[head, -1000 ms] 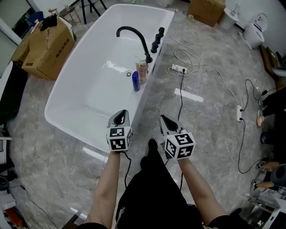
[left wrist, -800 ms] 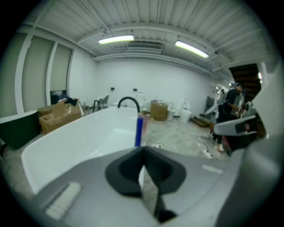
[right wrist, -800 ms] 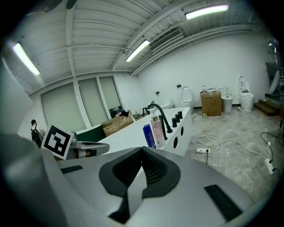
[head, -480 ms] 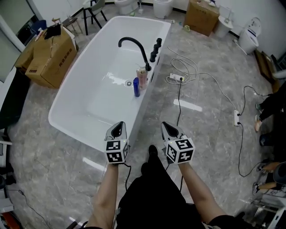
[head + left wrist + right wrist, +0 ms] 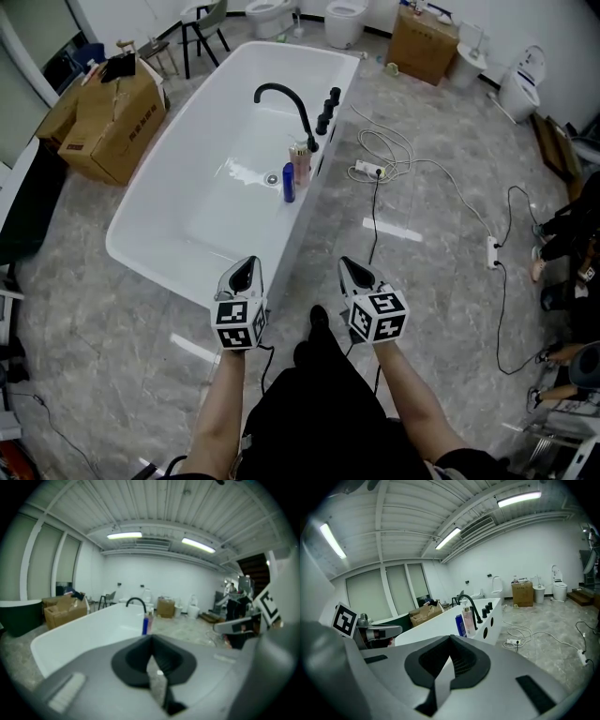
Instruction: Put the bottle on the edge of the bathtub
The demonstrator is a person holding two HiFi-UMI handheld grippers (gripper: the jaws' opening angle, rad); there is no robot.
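1. Left gripper (image 5: 246, 267): jaws pressed together, pad on pad, holding nothing. The left gripper view (image 5: 151, 638) shows the black pads meeting in a closed V.
2. Right gripper (image 5: 354, 270): jaws likewise closed on each other and empty. This is confirmed in the right gripper view (image 5: 451, 640).
3. Pose: both bare forearms rise from the 6 o'clock edge of the head view, roughly parallel and close to the body. The left forearm (image 5: 217, 403) leans slightly toward 12 o'clock and the right forearm (image 5: 405, 398) toward 11 o'clock. The marker cubes face up to the camera and the jaw tips aim at about 12 o'clock. Both grippers hang level with each other over the grey stone floor (image 5: 441, 309), just short of the near end of the bathtub (image 5: 141, 258).
4. Blue bottle (image 5: 289, 183): upright on the long rim of the tub nearest the person, at 12 o'clock from the left gripper and well apart from both grippers.
5. Pink bottle (image 5: 301, 163): upright, just beside the blue one at its 1 o'clock, between it and the base of the black faucet (image 5: 281, 94).
6. Surroundings: a cardboard box (image 5: 108, 117) stands at 10 o'clock of the tub. A white power strip (image 5: 366, 169) with coiled cable lies on the floor at 3 o'clock of the bottles.
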